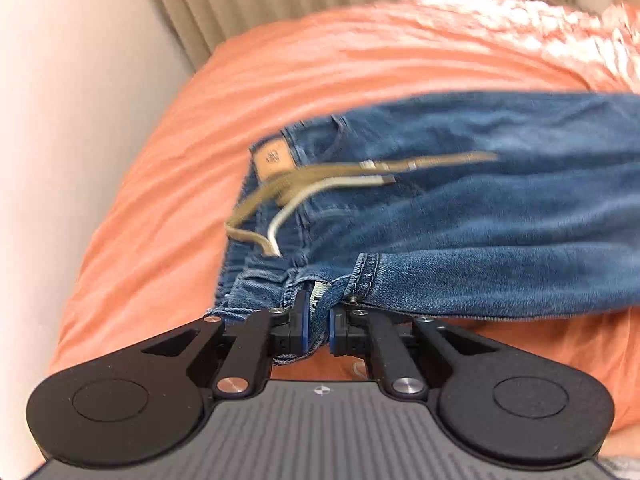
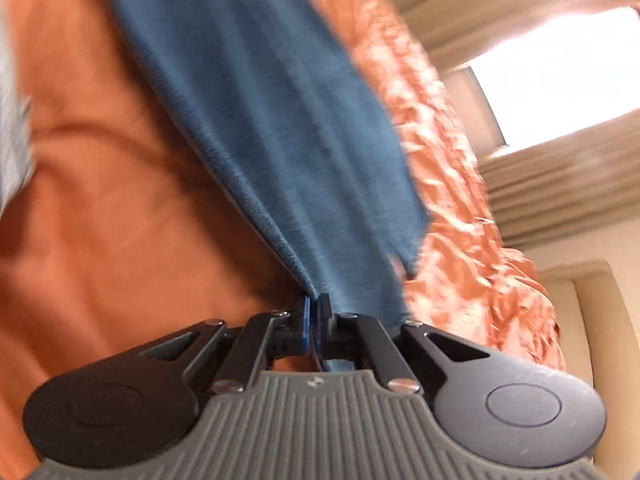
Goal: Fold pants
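The blue denim pants [image 1: 460,208] lie across the bed's orange cover [image 1: 168,168], waistband leftward. The left gripper [image 1: 316,320] has its fingers clamped on the waistband near the fly. The right gripper [image 2: 316,320] has its fingers pinched tight on a pant leg [image 2: 280,140], the cloth stretching away from it.
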Available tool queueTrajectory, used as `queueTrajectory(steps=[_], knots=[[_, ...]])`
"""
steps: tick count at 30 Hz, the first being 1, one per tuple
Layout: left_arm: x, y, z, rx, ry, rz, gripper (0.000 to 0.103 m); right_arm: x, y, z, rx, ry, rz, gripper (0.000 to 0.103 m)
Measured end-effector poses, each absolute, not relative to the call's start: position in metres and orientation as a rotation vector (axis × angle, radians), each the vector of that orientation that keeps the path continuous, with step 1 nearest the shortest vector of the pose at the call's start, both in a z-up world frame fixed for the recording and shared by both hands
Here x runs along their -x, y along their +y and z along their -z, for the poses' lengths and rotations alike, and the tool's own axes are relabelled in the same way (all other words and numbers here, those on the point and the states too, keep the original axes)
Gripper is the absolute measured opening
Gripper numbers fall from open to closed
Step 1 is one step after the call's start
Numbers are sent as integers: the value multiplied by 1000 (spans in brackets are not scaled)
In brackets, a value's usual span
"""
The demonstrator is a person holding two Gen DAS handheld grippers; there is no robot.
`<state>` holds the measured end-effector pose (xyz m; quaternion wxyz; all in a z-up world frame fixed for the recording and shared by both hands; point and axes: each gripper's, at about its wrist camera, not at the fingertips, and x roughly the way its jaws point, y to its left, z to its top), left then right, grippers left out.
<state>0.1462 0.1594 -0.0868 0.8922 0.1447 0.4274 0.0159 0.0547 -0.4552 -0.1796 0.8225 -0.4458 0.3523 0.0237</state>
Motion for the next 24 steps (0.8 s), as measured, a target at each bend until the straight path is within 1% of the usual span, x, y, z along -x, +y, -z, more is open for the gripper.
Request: queueTrajectory(steps=[3,6,11,18,22,24], knots=[[-147,162,66,-263,821,-51,9,-68,-457,141,869,693,16,0],[-157,156,42,-308,747,-65,9,-101,-461,106,791,668,76,0],[-204,148,18,-335,731,-82,9,-170,-468,76,686,705,129,0],[-297,125,21,-453,777,-111,9,-284,-470,84,710,771,162,0],[-354,118,45,-501,834,-108,9,-351,-474,111,712,834,158,0],[-382,114,63,-535,869,-100,9,-382,-476,133,714,889,143,0]])
